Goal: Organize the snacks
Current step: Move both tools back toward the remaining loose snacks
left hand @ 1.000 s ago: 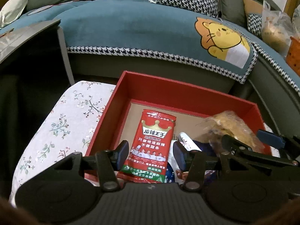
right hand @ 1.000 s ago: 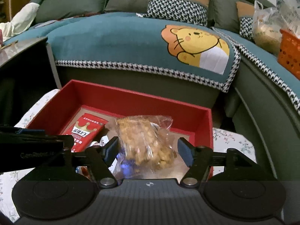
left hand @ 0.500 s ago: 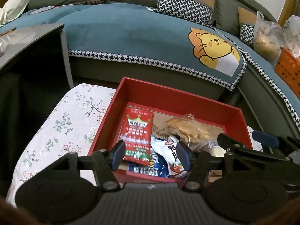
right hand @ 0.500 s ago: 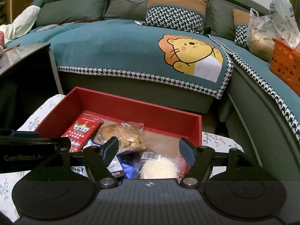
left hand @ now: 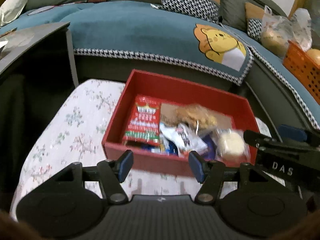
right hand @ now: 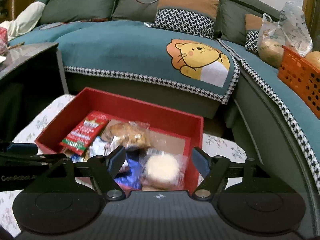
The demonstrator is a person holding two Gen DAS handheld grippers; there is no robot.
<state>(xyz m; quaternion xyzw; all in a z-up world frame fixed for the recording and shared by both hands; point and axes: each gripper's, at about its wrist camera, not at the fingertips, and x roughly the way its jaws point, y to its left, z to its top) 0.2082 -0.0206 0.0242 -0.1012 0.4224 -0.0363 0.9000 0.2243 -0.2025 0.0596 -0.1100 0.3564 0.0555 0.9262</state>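
Note:
A red box (left hand: 180, 88) sits on a floral-cloth table (left hand: 66, 124) and holds several snacks: a red spicy-strip packet (left hand: 145, 121), a clear bag of golden fried snacks (left hand: 195, 114), a white-and-blue packet (left hand: 181, 138) and a round pale cake in plastic (left hand: 231, 145). My left gripper (left hand: 161, 165) is open and empty, just in front of the box's near wall. My right gripper (right hand: 159, 159) is open and empty above the box's near right part, over the round cake (right hand: 162, 169). The red packet (right hand: 86, 133) and fried snacks (right hand: 130, 135) also show in the right wrist view.
A teal-covered sofa (right hand: 140, 46) with a lion print runs behind the box and curves along the right. An orange basket (right hand: 300, 76) and plastic bags (right hand: 280, 38) sit on it at right. A dark side table (left hand: 30, 40) stands at left.
Both grippers have pulled back and up from the box, so more of the box and table shows. The fried-snack bag that was between my right gripper's fingers now lies in the box.

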